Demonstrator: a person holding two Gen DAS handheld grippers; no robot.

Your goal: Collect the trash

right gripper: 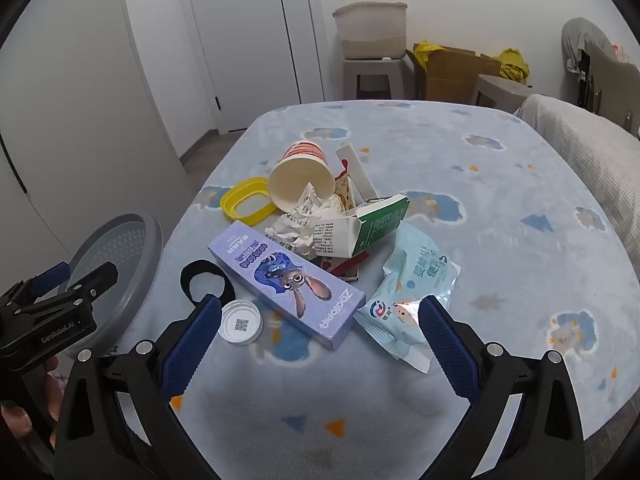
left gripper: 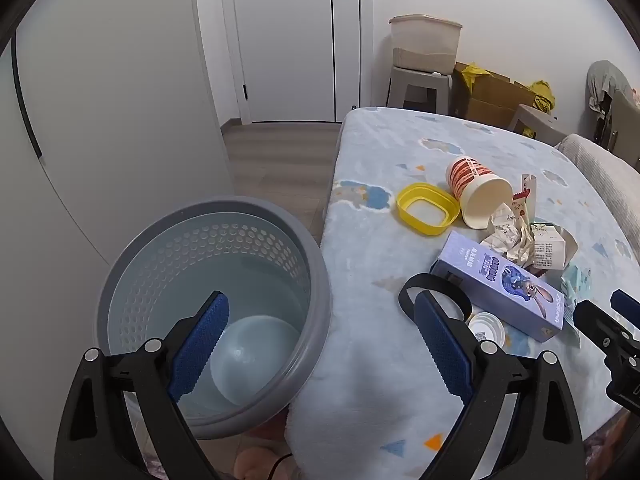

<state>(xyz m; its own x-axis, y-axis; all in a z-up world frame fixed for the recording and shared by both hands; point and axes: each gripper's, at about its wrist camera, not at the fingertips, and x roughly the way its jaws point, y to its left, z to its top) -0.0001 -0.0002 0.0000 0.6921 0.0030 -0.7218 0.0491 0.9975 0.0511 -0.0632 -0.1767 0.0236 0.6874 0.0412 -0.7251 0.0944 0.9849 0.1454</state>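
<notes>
Trash lies piled on a blue patterned table [right gripper: 500, 200]: a purple box [right gripper: 286, 282] with a rabbit picture, a white cap [right gripper: 240, 322], a black ring [right gripper: 206, 282], a tipped paper cup [right gripper: 302, 178], a yellow lid [right gripper: 248, 202], crumpled paper [right gripper: 304, 220], a green carton [right gripper: 368, 224] and a pale blue wrapper [right gripper: 412, 292]. My right gripper [right gripper: 316, 312] hangs open just in front of the box, empty. A grey perforated bin [left gripper: 208, 312] stands left of the table. My left gripper [left gripper: 320, 312] is open and empty over the bin's rim and the table edge.
A white door [left gripper: 296, 40] and a wardrobe [left gripper: 100, 100] stand behind the bin across wooden floor. Stools, a plastic tub [left gripper: 424, 42] and cardboard boxes [left gripper: 492, 96] line the far wall. A knitted cloth [right gripper: 580, 148] lies along the table's right side.
</notes>
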